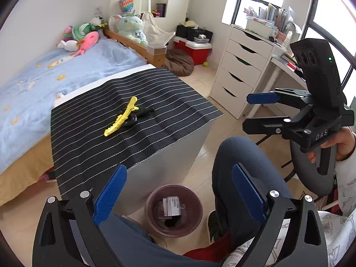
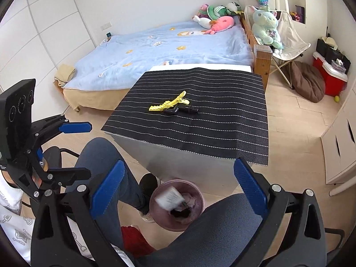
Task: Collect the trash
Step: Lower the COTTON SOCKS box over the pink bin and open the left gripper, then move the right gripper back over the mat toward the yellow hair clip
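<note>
While both grippers gape empty: left gripper (image 1: pixel 178 191) | right gripper (image 2: pixel 180 187) | round maroon bin (image 1: pixel 153 213) holds crumpled paper (image 1: pixel 170 205) | ridged yellow clip (image 1: pixel 121 116) on striped woven mat (image 1: pixel 93 146)

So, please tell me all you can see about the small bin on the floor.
The bin is a small round bucket, dull pink-brown, seemingly plastic, with a wider rim. It stands upright on the pale wood floor, just in front of the grey table, between the person's legs. Inside lie a white printed card or packet, crumpled pieces and something dark near the bottom. Neither gripper touches it.
</note>
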Available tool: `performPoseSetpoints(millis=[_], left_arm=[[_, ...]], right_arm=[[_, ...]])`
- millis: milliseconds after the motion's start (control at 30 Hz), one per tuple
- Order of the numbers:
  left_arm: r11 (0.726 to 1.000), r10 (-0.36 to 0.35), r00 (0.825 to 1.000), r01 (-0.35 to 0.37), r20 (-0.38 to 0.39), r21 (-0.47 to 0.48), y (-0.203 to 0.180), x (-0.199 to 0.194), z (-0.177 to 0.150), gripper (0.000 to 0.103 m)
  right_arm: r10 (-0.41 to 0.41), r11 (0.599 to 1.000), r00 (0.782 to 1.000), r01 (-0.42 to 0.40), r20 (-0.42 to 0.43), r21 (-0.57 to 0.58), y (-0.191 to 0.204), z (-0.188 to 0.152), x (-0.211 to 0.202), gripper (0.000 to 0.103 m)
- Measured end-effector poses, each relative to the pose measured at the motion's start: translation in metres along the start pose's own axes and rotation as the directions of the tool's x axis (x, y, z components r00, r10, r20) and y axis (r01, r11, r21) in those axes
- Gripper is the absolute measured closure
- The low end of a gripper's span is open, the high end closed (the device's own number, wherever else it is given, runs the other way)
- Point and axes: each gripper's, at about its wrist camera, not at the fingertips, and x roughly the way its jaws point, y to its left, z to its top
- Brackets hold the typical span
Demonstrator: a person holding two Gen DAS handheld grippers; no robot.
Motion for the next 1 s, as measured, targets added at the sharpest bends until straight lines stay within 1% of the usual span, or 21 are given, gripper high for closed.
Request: performPoseSetpoints(millis=[67,700,800,1000], left_arm=[[1.000,0.020,1.000,-0.020,0.009,-0.011,0.003,-0.001,-0.001,0.008],[0.996,0.061,0.998,-0.059,0.024,-0.068,0.025,0.000,0.004,0.008],[0.995,0.065,0.997,-0.063,0.033,-0.077,0.029,0.000,0.006,0.008],[0.992,0.082,0.995,-0.077,0.047,-0.099,0.039,0.001,0.009,0.008]], right_arm=[[0.002,1.000,1.000,-0.002,0.000,-0.002,0.001,0.001,0.001,0.004],[0.019,1.000,1.000,-0.019,-0.010,-0.003,0.003,0.006,0.009,0.003],[0.016,1.000,1.000,-0.016,-0.003,-0.004,0.002,0.011,0.010,0.003],[0.034,0.999,0.999,-0.034,0.012,-0.002,-0.002,0.028,0.016,0.003]])
